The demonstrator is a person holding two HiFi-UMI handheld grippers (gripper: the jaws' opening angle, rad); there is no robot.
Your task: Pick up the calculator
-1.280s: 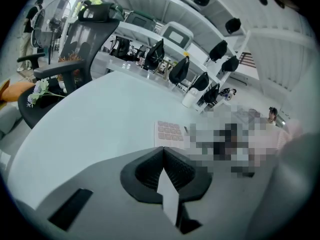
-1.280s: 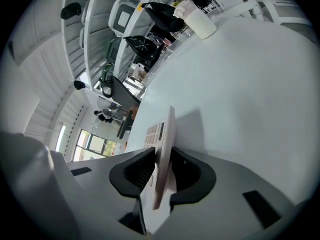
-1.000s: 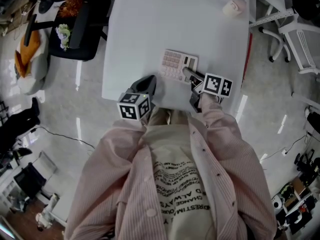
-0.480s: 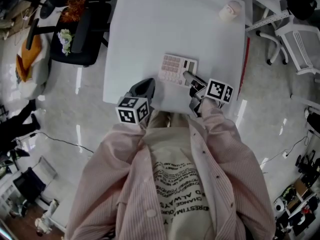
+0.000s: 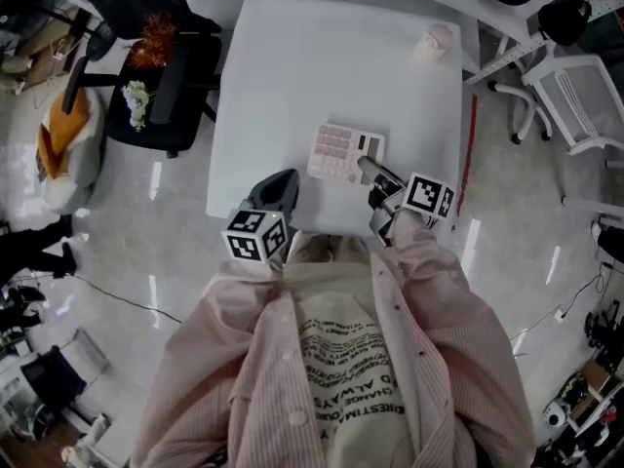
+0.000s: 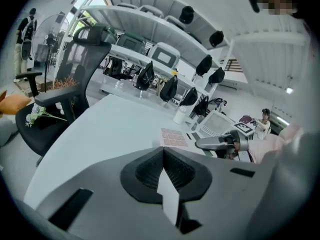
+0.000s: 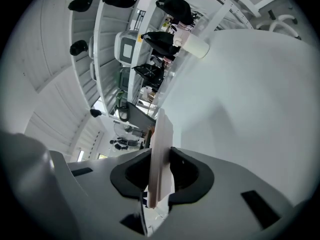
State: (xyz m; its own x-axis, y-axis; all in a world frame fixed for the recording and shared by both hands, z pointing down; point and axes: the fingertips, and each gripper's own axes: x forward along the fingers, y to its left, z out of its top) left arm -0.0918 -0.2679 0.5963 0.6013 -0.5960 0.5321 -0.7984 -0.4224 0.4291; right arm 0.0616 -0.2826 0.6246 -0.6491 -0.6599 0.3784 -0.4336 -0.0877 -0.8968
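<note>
The pink-keyed calculator (image 5: 341, 152) hangs just above the near right part of the white table (image 5: 322, 57). My right gripper (image 5: 369, 167) is shut on its near right edge, and its jaws have just been closing on it. In the right gripper view the calculator (image 7: 160, 149) stands edge-on, pinched between the pads of the right gripper (image 7: 161, 156). My left gripper (image 5: 283, 178) hovers over the table's near edge, left of the calculator, shut and holding nothing. The left gripper view shows the left gripper (image 6: 163, 151) with its jaws together, the calculator (image 6: 175, 137) ahead and the right gripper (image 6: 220, 143) beside it.
A small white jar (image 5: 432, 40) stands at the table's far right corner. A black office chair (image 5: 166, 66) sits off the left side. White chairs (image 5: 575, 105) stand to the right. My sleeves and shirt fill the bottom of the head view.
Both grippers have risen a little. The calculator has come up off the table with the right gripper. The left gripper stays shut and empty.
</note>
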